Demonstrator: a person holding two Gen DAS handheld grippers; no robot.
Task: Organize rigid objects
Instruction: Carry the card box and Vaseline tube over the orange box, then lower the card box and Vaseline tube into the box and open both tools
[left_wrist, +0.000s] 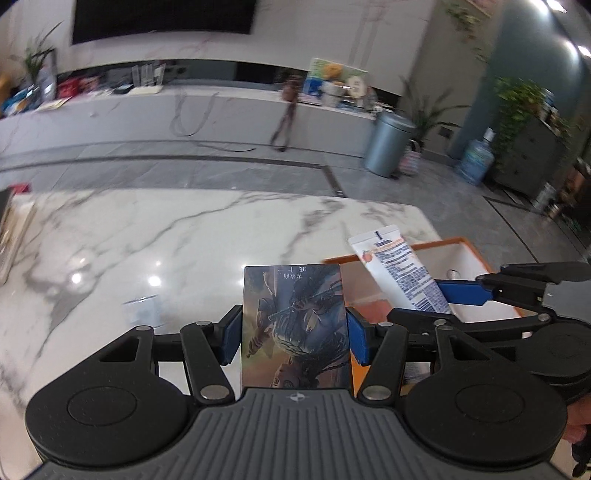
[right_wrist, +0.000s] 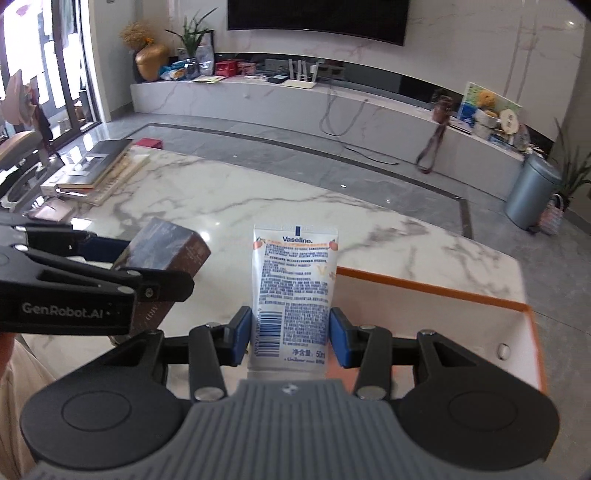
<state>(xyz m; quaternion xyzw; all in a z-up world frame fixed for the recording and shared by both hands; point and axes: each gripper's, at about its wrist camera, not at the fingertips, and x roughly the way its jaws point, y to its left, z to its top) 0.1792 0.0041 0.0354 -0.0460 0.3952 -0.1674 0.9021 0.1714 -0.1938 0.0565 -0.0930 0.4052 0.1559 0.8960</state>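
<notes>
Objs: 1 card box, 1 Vaseline tube, 1 bin.

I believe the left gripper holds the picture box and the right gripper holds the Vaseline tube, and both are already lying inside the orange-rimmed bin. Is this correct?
Not quite. The left gripper does grip the picture box, and the right gripper grips the Vaseline tube. But neither item lies in the orange-rimmed bin: both are held up in the air, as the right wrist view shows.

One card box, one cream tube, one orange-rimmed bin, two grippers, one stack of books.
</notes>
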